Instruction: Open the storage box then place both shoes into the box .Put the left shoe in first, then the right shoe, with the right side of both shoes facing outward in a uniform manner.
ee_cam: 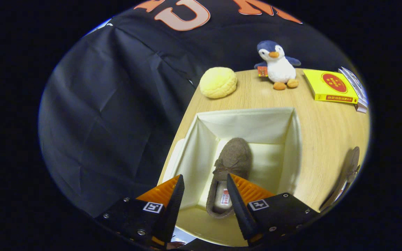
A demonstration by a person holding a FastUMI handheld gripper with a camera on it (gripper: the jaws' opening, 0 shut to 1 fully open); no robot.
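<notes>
1. Hovering above the open storage box (293, 139), the gripper (204, 195) is seen with its jaws spread wide and nothing held between them.
2. One brown slipper (229, 167) with a small bow is laid on the box floor, between and just ahead of the jaws, its toe pointed away from them and its long axis running straight ahead.
3. The second shoe (348, 174) is found on the table (326, 132), outside the box and well off to the right of the jaws; it is badly stretched there, so its facing can only be guessed at, though it appears to lie on its side.
4. A swing to the right is judged necessary before the next grasp.
5. A plush penguin (277, 64), a yellow bun-shaped cushion (218, 82) and a yellow book (332, 87) are set beyond the box.
</notes>
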